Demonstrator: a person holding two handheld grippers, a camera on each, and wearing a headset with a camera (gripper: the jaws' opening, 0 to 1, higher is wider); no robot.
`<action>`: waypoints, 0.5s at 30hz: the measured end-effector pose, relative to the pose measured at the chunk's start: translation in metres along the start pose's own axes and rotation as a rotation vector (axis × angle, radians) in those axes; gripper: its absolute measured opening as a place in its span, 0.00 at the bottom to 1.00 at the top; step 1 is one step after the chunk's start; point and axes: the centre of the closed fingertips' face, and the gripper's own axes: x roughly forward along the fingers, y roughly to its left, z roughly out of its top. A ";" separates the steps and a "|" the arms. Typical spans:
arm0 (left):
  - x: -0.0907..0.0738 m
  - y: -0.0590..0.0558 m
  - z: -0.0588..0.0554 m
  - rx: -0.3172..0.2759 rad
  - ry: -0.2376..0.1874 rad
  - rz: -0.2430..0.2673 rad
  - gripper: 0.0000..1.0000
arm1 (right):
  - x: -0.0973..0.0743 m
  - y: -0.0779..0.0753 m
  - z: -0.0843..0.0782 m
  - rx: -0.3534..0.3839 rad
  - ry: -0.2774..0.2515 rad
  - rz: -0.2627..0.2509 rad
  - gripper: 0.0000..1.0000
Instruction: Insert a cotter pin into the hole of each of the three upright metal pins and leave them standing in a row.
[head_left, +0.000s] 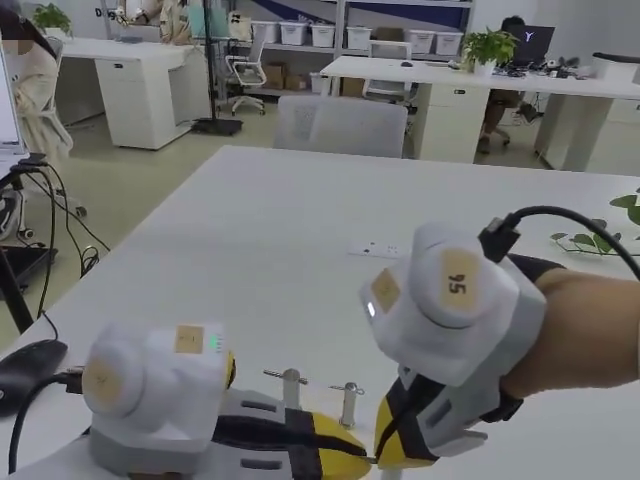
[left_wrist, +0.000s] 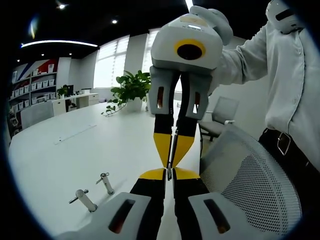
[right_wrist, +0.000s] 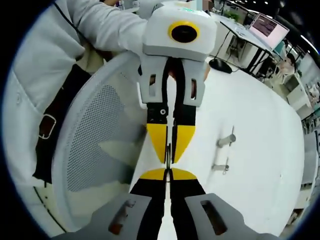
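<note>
Your left gripper (left_wrist: 170, 174) and right gripper (right_wrist: 170, 174) meet tip to tip at the near edge of the white table (head_left: 300, 250). Each pair of jaws is pinched almost closed. A thin metal piece (left_wrist: 171, 150) runs along the seam through both sets of yellow tips; it is too small to tell what it is.

The 2 upright metal pins (head_left: 290, 388) (head_left: 348, 403) stand side by side just beyond the tips, near each other but apart, each with a crosspiece through its top.

The mesh back of a chair (left_wrist: 250, 185) sits close under your grippers, off the table's near edge. Beyond the pins the tabletop lies open to the far side, where a grey chair (head_left: 330, 125) stands, and to the right as far as some plant leaves (head_left: 610, 235).
</note>
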 end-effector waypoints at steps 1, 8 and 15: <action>0.001 0.000 0.000 0.001 0.001 -0.001 0.03 | 0.000 0.000 0.000 0.000 0.000 0.000 0.02; 0.001 0.000 -0.001 0.029 0.004 0.001 0.01 | 0.000 0.000 0.001 -0.005 0.003 0.002 0.02; 0.001 -0.002 0.000 0.040 0.004 -0.009 0.01 | 0.000 0.002 0.000 -0.017 -0.004 0.010 0.04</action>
